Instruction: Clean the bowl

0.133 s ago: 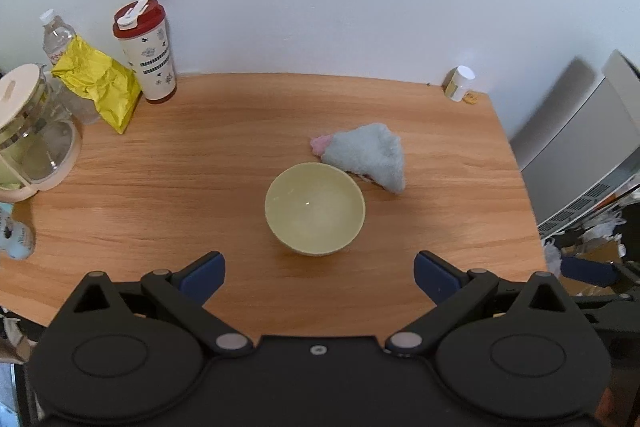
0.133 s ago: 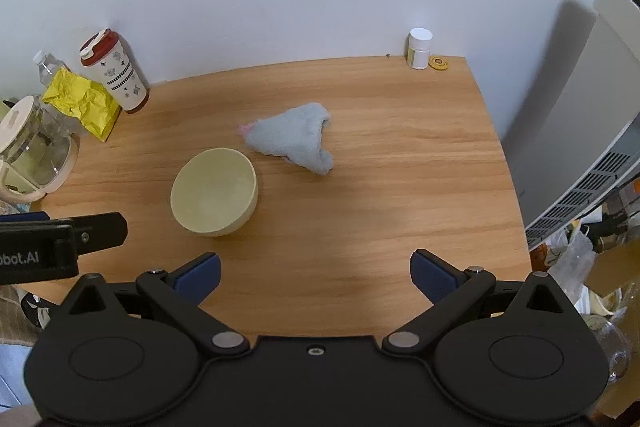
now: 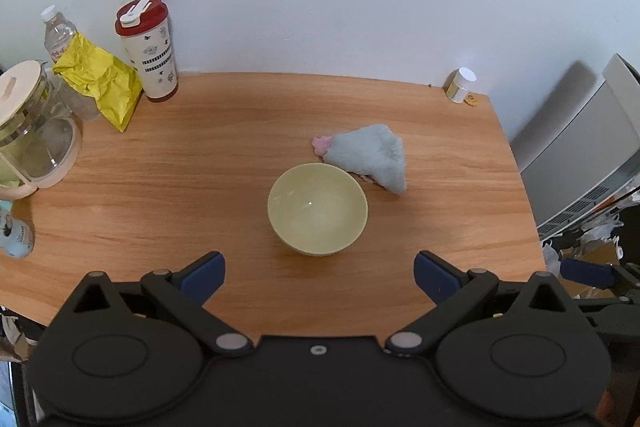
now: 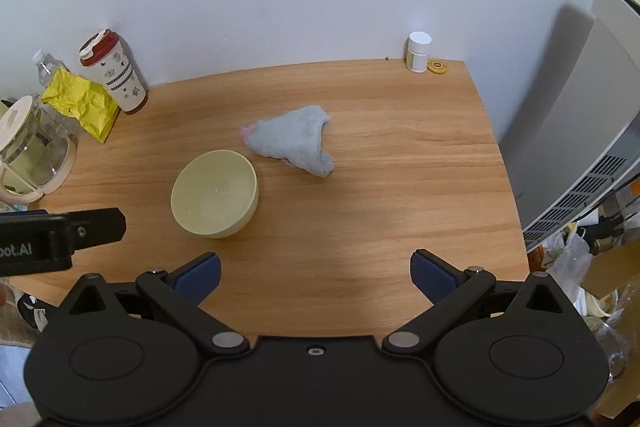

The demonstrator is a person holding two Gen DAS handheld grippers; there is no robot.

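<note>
A pale yellow bowl (image 3: 317, 213) stands upright and empty on the wooden table (image 3: 200, 167). It also shows in the right wrist view (image 4: 215, 193). A light blue fluffy cloth (image 3: 370, 157) with a pink corner lies just behind and to the right of the bowl, also in the right wrist view (image 4: 294, 141). My left gripper (image 3: 319, 277) is open and empty, above the table's near edge in front of the bowl. My right gripper (image 4: 315, 275) is open and empty, to the right of the bowl and nearer than the cloth.
At the back left stand a red-lidded tumbler (image 3: 149, 53), a yellow bag (image 3: 100, 83), a water bottle (image 3: 58, 31) and a glass pitcher (image 3: 28, 131). A small white jar (image 4: 418, 51) sits at the back right corner. A grey appliance (image 4: 592, 127) stands right of the table.
</note>
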